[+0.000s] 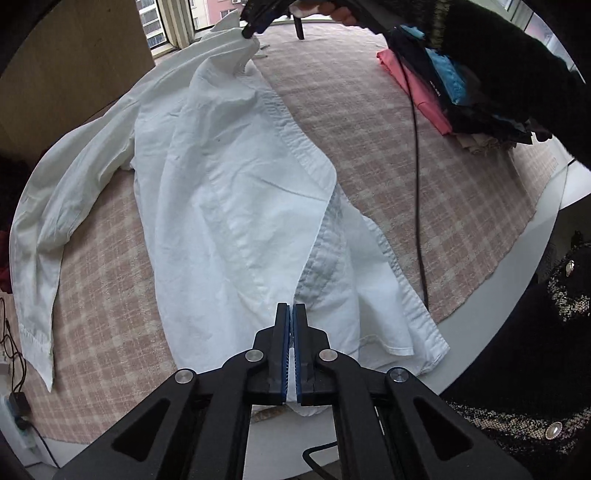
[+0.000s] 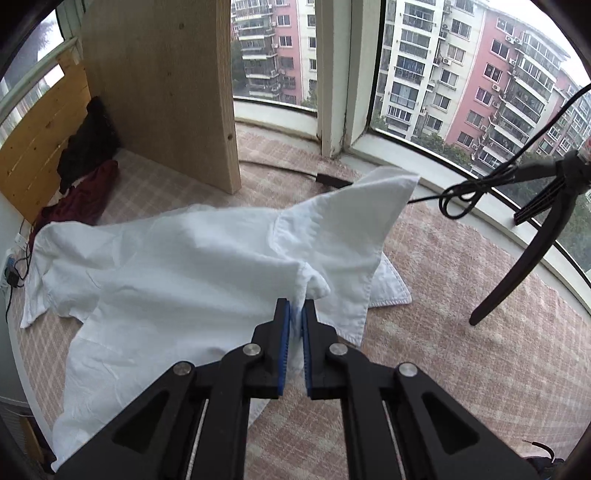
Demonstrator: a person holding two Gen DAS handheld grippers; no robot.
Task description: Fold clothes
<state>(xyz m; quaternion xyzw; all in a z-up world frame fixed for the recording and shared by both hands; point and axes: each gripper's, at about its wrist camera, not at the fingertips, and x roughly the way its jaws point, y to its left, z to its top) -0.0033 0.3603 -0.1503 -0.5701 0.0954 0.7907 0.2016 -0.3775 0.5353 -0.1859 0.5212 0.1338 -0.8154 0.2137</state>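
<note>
A white button-up shirt (image 1: 221,177) lies spread on a pink checked cloth (image 1: 351,110), one sleeve stretched to the left. My left gripper (image 1: 290,308) is shut on the shirt's hem at the near edge. My right gripper (image 2: 295,306) is shut on the shirt (image 2: 184,266) near the collar and lifts that part above the cloth. The right gripper also shows at the top of the left wrist view (image 1: 249,31), holding the raised collar end.
A pile of folded clothes in pink, blue and black (image 1: 443,88) sits at the far right. A wooden panel (image 2: 166,85) stands at the back left, with dark clothes (image 2: 85,162) beside it. A black cable (image 1: 417,166) crosses the cloth. A black stand leg (image 2: 517,258) leans by the window.
</note>
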